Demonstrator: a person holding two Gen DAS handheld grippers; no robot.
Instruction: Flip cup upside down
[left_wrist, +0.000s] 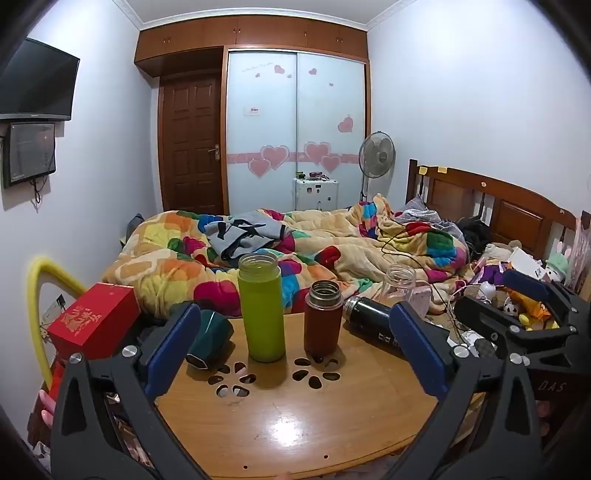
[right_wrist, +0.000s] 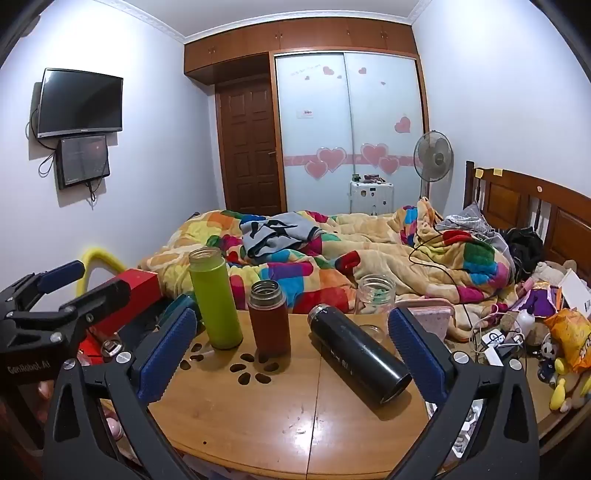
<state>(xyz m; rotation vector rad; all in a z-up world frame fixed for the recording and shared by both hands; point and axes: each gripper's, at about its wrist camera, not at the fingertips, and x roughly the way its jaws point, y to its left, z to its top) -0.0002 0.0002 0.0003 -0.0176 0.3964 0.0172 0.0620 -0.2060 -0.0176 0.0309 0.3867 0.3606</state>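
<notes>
On the round wooden table (left_wrist: 280, 417) a lime green flask (left_wrist: 261, 306) and a brown flask (left_wrist: 322, 317) stand upright without lids. A black flask (left_wrist: 373, 325) lies on its side to the right. A dark green cup (left_wrist: 208, 341) lies on its side at the left edge. A clear glass jar (left_wrist: 399, 282) stands behind. My left gripper (left_wrist: 295, 354) is open and empty, facing the two upright flasks. My right gripper (right_wrist: 291, 354) is open and empty, with the brown flask (right_wrist: 269, 319) and the black flask (right_wrist: 358, 354) between its fingers' line of sight.
A red box (left_wrist: 92, 321) sits left of the table. A bed with a colourful quilt (left_wrist: 295, 247) lies behind it. Toys, cables and snack bags (right_wrist: 546, 332) clutter the right side. The left gripper (right_wrist: 55, 302) shows at the left of the right wrist view.
</notes>
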